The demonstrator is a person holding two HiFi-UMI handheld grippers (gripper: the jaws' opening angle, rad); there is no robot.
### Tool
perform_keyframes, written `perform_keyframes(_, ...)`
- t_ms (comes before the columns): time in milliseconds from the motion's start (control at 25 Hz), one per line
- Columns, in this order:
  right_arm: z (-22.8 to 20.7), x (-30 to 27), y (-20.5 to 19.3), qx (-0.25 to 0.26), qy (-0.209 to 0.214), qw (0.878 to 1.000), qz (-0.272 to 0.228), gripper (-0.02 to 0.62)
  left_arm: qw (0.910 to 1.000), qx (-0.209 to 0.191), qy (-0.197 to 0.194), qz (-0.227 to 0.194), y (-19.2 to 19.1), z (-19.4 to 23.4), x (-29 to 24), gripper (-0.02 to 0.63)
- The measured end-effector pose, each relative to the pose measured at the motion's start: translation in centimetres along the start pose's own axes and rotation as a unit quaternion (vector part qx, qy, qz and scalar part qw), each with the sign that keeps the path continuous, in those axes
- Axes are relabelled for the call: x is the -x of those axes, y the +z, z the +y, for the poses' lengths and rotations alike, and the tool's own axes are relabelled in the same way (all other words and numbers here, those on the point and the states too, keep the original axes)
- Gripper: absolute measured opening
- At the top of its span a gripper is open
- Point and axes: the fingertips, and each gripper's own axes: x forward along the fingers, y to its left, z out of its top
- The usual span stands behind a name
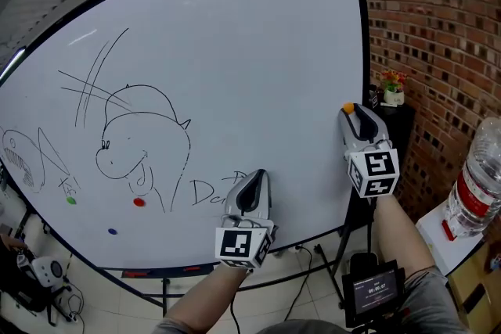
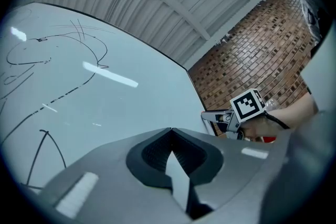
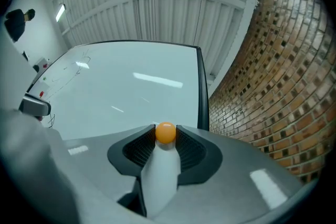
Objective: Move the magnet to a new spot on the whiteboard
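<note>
Plainly, the right gripper view settles what the head view only hints at: the right gripper [image 3: 166,129] is clamped on the orange magnet [image 3: 166,132], a small ball pinched at the very tips of its jaws, with the whiteboard [image 3: 131,92] beyond it. From the head view the same orange magnet [image 1: 347,107] is only a dot at the tip of the right gripper [image 1: 349,110], close to the right edge of the whiteboard [image 1: 258,51] and above its lower right corner. No view shows whether the magnet touches the surface. The left gripper view shows the left gripper [image 2: 170,131] with its jaws together and nothing between them, aimed along the whiteboard [image 2: 105,102]. It also catches the right gripper's marker cube [image 2: 247,105] from the side, in front of the brick wall [image 2: 252,60]. Only the head view places the left gripper [image 1: 252,177] near the bottom edge of the board, beside some handwriting. Only it shows three more magnets toward the lower left corner: a green magnet [image 1: 71,201], a red magnet [image 1: 138,202] and a blue magnet [image 1: 112,231], below a line drawing [image 1: 141,137]. A water bottle [image 1: 477,184] stands off the board to the right.
</note>
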Motion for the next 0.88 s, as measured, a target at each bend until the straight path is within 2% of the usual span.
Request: perform_keyframes(880,-1.2,-0.1,0.4,-0.022,0.023,0.999,-0.032,0.132,1.0000,-0.003,-0.003,-0.008,-0.3,-1.3,-2.1,0.002)
